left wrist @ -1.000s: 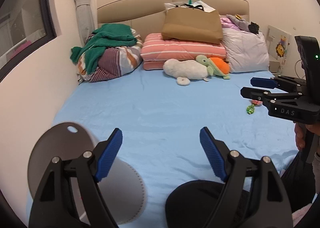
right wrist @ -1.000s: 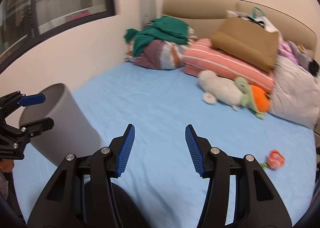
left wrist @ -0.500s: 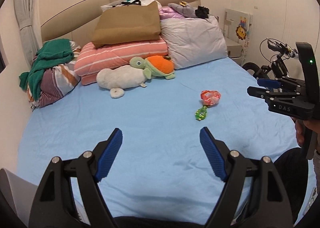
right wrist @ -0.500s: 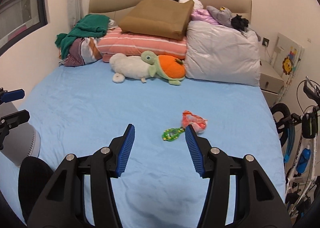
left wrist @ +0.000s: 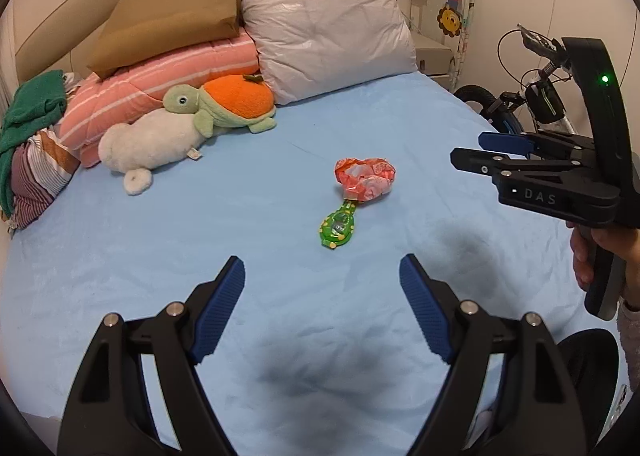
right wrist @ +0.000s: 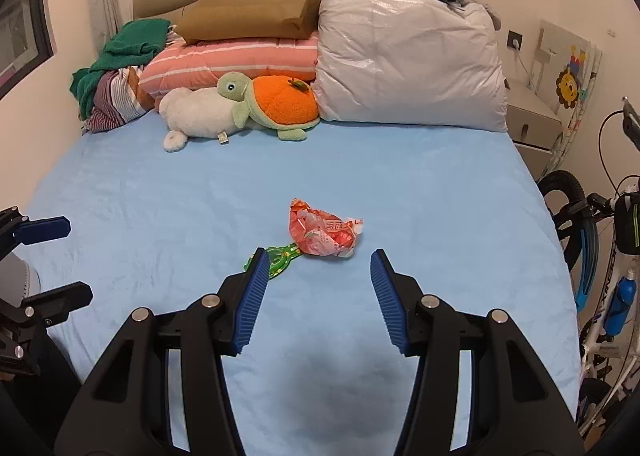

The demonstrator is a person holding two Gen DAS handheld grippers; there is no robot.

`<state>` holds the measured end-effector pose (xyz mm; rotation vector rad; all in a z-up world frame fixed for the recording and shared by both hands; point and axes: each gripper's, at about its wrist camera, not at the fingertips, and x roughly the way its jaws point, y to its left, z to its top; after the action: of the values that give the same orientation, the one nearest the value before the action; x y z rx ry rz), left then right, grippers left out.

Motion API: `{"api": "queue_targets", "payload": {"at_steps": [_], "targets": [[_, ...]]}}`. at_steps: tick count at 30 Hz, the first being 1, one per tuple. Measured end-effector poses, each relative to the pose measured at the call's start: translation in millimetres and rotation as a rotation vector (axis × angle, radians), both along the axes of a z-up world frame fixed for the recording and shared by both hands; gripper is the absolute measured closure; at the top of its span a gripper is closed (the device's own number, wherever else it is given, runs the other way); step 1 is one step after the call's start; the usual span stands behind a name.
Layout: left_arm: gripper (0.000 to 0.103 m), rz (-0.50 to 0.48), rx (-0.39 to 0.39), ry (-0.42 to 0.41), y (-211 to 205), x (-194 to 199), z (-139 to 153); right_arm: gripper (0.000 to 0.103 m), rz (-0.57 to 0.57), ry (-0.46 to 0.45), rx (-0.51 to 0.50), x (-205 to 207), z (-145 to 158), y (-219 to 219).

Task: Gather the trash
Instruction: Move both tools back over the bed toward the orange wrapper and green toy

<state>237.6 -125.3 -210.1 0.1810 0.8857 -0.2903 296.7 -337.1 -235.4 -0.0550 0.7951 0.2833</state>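
At far left a grey bin [right wrist: 16, 280] shows only as an edge, probably upright. The left gripper [left wrist: 322, 280] is spread wide and empty over the blue bed [left wrist: 200, 223]. Ahead of it lie a green wrapper [left wrist: 338, 225] and, touching its far end, a crumpled red wrapper [left wrist: 366, 177]. The right gripper [right wrist: 316, 276] hangs just short of both, jaws apart, its left finger [right wrist: 252, 292] hiding part of the green one. Plush toys [right wrist: 240, 107] and pillows [right wrist: 408, 59] line the headboard; a bicycle [right wrist: 608, 256] stands right.
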Motion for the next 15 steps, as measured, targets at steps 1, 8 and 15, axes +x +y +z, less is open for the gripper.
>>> {"api": "queue_targets", "payload": {"at_steps": [1,8,15], "targets": [[0.023,-0.003,-0.005,0.012,-2.6,7.2,-6.4,0.052,0.002,0.006,-0.001,7.4,-5.8,-0.5],[0.023,-0.034,-0.014,0.084,-19.2,59.5,-56.4,0.052,0.022,0.049,-0.008,57.6,-47.4,3.2],[0.023,-0.064,0.012,0.154,-30.0,107.9,-115.7,0.052,0.054,0.106,-0.025,104.1,-88.2,9.0]]}}
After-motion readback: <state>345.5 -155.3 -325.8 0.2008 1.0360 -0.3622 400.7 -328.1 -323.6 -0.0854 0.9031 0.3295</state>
